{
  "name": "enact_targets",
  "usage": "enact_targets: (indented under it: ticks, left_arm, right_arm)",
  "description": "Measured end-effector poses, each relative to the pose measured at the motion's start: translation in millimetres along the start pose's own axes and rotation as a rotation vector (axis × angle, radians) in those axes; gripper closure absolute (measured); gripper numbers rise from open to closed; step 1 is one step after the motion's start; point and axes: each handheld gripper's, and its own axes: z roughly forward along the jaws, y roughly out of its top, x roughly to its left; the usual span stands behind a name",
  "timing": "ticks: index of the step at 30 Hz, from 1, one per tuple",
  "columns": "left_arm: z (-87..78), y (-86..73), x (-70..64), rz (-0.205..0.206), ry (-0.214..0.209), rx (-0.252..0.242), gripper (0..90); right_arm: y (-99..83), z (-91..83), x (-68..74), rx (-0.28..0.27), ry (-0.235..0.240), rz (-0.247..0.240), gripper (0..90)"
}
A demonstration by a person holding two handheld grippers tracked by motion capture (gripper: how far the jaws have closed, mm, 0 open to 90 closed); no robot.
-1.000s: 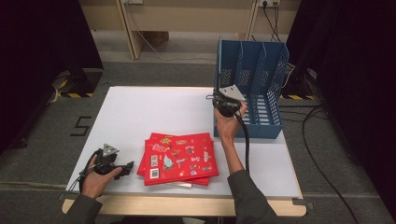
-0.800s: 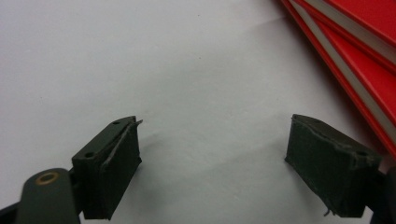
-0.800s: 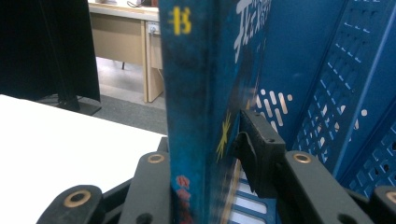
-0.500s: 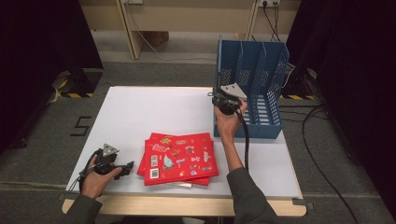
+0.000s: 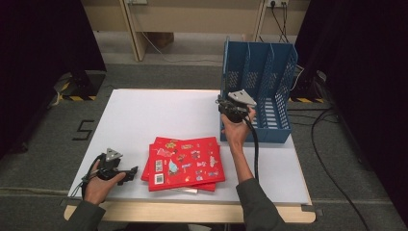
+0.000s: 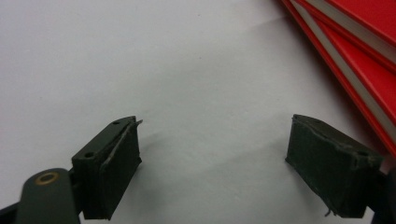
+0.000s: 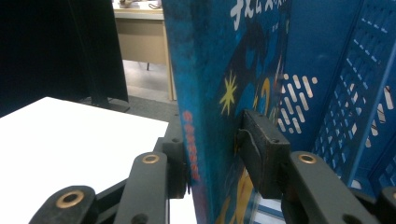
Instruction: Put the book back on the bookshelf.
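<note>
Overhead, the high view shows a white, smooth desk (image 5: 159, 115) carrying a loose stack of flat red books (image 5: 185, 162) with small printed pictures on the top cover, lying near the front edge. At the far right edge of the desk stands a blue perforated plastic file rack (image 5: 269, 82) with upright dividers. The right gripper (image 5: 230, 107) is raised at the rack's left front corner, touching or just beside its outer wall; the held item cannot be made out from this angle. The left gripper (image 5: 129, 174) rests low on the desk, just beside the left edge of the red books. Compared with the frames from 1.0 s and 0.5 s ago, both grippers and the stack sit in the same places; no shift is visible. Next, the left gripper view shows the left gripper (image 6: 215, 172) with its two black, block-shaped fingers (image 6: 112, 168) spread wide and released, bare matte desk between them, and the layered red covers and pale page edges of the red books (image 6: 359, 60) at the upper right. Finally, the right gripper view shows the right gripper (image 7: 215, 163) with its fingers (image 7: 261, 154) clenched on a thin, upright blue book (image 7: 215, 79) with a glossy cover bearing yellow star shapes and white lettering, held against the file rack (image 7: 369, 93), whose slotted blue mesh walls rise directly behind it.
</note>
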Motion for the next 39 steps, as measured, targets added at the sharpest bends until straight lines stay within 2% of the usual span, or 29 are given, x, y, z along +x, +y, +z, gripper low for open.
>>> enact_targets:
  ticks: [7,11,15,21,25,28,30,33,37,39]
  left_arm:
    - [0.0,-0.1,0.1,0.001,-0.001,-0.001,16.0]
    - [-0.1,-0.1,0.1,0.002,-0.001,-0.002,15.9]
    - [-0.4,0.1,0.1,0.007,0.003,-0.005,16.0]
    - [-1.4,0.5,0.2,0.002,0.014,-0.017,16.5]
    - [-2.4,0.9,0.3,0.0,0.022,-0.028,16.6]
    - [-3.2,1.5,-0.3,0.0,0.024,-0.039,16.6]
    - [-3.8,1.6,-0.4,0.002,0.025,-0.041,16.6]
    - [-5.1,1.8,-1.1,-0.001,0.025,-0.049,16.7]
    - [-6.1,2.0,-2.4,0.002,0.021,-0.056,16.7]
    - [-6.7,2.0,-3.5,0.003,0.019,-0.059,16.7]
  right_arm:
    - [1.1,0.5,-3.2,-0.005,0.01,0.01,62.2]
    - [1.5,-5.4,-5.0,-0.005,0.011,-0.014,54.8]
    - [2.3,-19.4,-9.0,-0.017,0.035,-0.007,46.5]
    - [-0.6,-49.4,-14.3,-0.017,0.067,-0.019,44.1]
    - [-11.1,-67.2,-17.1,-0.01,0.097,-0.011,42.1]
    - [-21.9,-78.9,-19.4,0.002,0.091,-0.013,39.8]
    - [-28.7,-85.8,-20.3,0.01,0.108,0.021,39.0]
    - [-39.5,-94.7,-18.9,0.027,0.125,0.038,35.2]
    - [-53.8,-107.2,-16.7,0.035,0.135,0.027,30.9]
    - [-62.0,-111.8,-14.8,0.047,0.158,0.026,29.7]
